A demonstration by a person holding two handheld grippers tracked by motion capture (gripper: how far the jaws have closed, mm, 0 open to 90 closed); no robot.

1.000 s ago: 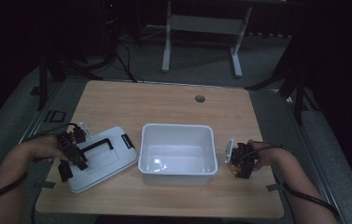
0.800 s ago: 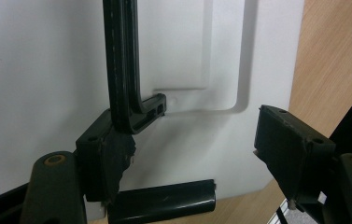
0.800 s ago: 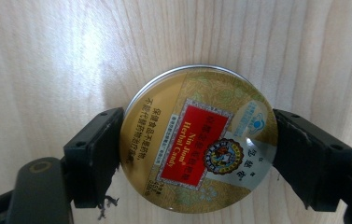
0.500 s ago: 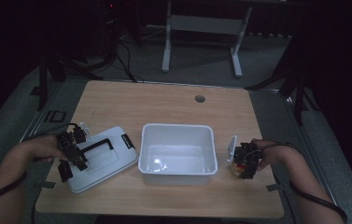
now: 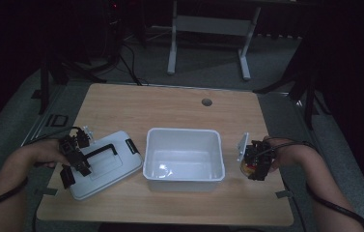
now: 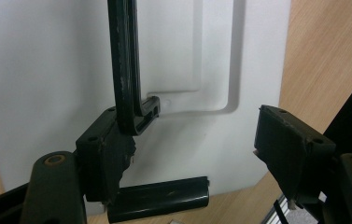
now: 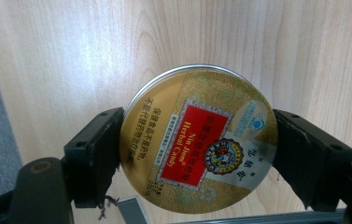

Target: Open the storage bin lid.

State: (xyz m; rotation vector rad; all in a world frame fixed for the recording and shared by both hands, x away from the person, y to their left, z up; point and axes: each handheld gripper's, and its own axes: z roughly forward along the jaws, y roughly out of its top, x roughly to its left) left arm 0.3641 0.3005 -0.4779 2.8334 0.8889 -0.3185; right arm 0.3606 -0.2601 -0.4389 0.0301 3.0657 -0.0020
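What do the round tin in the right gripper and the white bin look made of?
Round tin: likely printed metal, glossy gold lid with a bright silvery rim. White bin: probably moulded plastic, smooth and slightly shiny, with rounded corners and a soft glare on its floor.

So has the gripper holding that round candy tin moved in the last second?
Yes. The right gripper, shut on the candy tin, now sits a little nearer the white tub and appears raised off the table.

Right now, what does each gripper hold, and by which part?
The right gripper clamps a round candy tin across its rim. The left gripper stands open over the white lid, holding nothing.
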